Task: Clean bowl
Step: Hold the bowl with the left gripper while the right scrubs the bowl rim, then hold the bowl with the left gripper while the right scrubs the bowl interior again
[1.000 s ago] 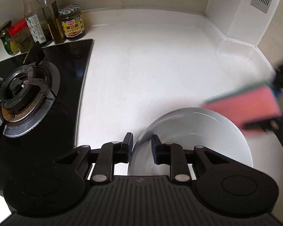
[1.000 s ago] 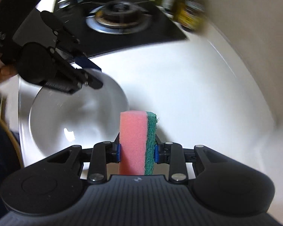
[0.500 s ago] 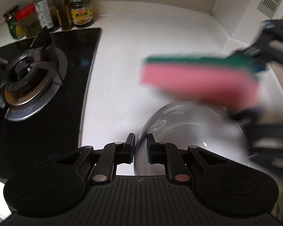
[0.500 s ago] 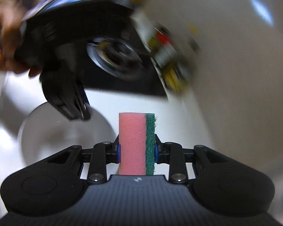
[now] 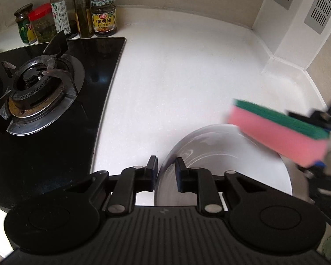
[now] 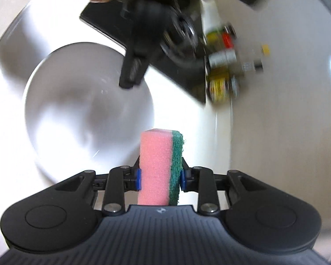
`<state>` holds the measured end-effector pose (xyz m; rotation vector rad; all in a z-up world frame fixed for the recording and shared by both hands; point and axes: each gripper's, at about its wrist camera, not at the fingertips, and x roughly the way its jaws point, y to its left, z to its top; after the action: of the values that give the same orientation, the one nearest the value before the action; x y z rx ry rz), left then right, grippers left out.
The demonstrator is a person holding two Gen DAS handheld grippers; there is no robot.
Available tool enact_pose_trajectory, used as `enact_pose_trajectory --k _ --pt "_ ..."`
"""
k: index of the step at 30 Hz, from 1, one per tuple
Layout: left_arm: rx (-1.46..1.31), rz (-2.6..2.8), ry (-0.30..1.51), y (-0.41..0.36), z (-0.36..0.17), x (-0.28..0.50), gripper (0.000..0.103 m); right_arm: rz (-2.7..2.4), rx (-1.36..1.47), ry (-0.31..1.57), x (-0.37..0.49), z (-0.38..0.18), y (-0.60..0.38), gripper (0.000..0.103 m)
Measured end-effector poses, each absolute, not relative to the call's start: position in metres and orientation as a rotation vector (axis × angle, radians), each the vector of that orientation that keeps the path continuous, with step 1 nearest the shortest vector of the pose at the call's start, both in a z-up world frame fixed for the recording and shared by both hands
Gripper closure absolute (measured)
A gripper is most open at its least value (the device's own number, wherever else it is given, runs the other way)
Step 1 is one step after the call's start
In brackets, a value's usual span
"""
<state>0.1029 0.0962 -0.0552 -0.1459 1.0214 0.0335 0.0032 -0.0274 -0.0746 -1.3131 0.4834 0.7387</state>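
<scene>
Left claw (image 5: 166, 173) pinches the near rim of the white bowl (image 5: 227, 165), jaws nearly closed on the thin wall. Bowl sits on the white surface (image 5: 176, 77) toward its near right part, just right of the gas stove (image 5: 39, 88). Right claw (image 6: 160, 177) is clamped on the pink-and-green sponge (image 6: 161, 167), pink side toward the bowl, hovering over the far right rim; contact can't be told, blurred. Jars and bottles (image 5: 66, 22) stand at the far left corner.

Risk: the rim pinch is thin, so a hard scrub push could tip or slide the bowl out; a fast swing could miss the rim.

Versus half a second ago, the sponge has swung from across the bowl back to its right side.
</scene>
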Motion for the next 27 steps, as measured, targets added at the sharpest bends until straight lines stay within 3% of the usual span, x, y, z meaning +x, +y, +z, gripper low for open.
enact_pose_trajectory --k 11,17,23,27 --pt "-0.142 0.159 0.968 0.083 -0.056 0.09 0.076 0.571 -0.785 0.763 -0.038 -0.059 -0.069 0.077" --pt "-0.175 0.145 1.034 0.086 -0.052 0.087 0.093 0.495 -0.393 0.828 -0.023 -0.039 -0.104 0.077" --pt "0.006 -0.108 1.167 0.098 -0.043 0.133 0.093 0.561 -0.37 0.814 0.057 -0.032 -0.093 0.077" --pt "0.226 -0.238 1.194 0.085 -0.041 0.171 0.087 0.602 -0.492 0.839 0.077 -0.04 -0.072 0.077"
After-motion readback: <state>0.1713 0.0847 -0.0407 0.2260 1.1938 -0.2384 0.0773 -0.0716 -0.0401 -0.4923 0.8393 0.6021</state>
